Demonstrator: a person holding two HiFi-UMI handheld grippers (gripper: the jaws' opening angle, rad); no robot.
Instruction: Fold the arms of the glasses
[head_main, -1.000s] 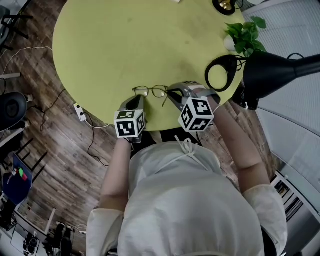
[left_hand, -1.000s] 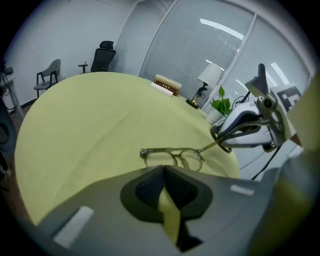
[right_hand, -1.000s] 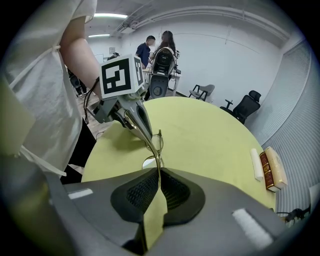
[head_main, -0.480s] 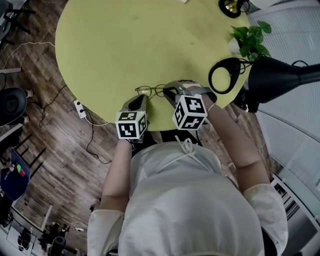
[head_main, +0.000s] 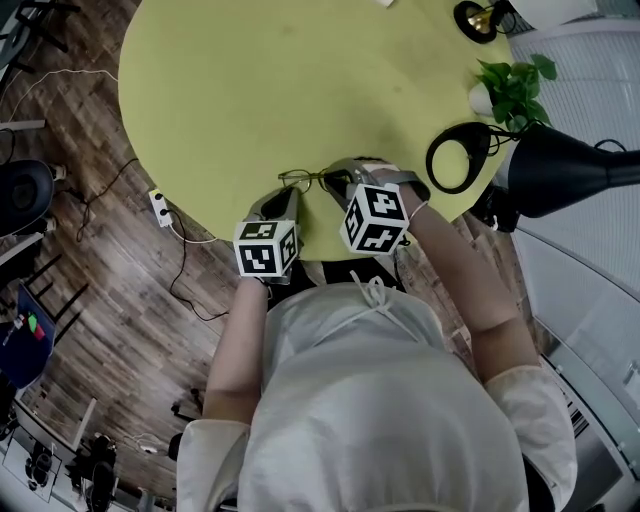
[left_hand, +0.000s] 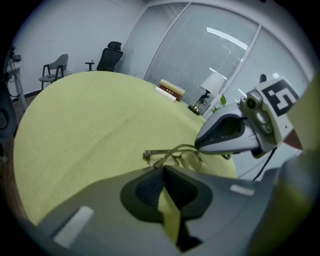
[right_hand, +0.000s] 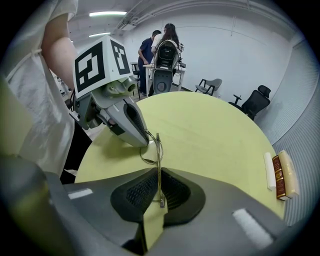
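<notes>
— Where are the thin wire-framed glasses (head_main: 305, 180)?
— Close to the edge of the round yellow-green desk (head_main: 250, 90) nearest the person, between the left hand-held gripper (head_main: 286, 198) and the right hand-held gripper (head_main: 337, 186). Whether the frame rests on the top or hangs just above it, I cannot tell.
— Who has hold of them?
— Both. The left hand-held gripper is clenched on the end of one arm, right at its tips. The right hand-held gripper is clamped on the other arm, which runs lengthwise between its ribbed black pads (right_hand: 137, 192), with its tip lying between them.
— And the rest of the desk?
— A matte top, mostly bare. Along its right side in the head view are a black desk lamp (head_main: 560, 170), a small green potted plant (head_main: 510, 88) and, further round, a little lamp with a white shade (left_hand: 214, 82). A few books (right_hand: 281, 175) lie by the far rim.
— The room?
— A dark wood-plank floor (head_main: 100, 270), with a white power strip (head_main: 160, 213) and trailing cables beside the desk. Slatted blinds (left_hand: 200, 55) cover a glass wall. Black office chairs (right_hand: 256, 102) stand along a white wall, and two people (right_hand: 157, 47) stand at the back beside another chair, under a strip light on the ceiling
</notes>
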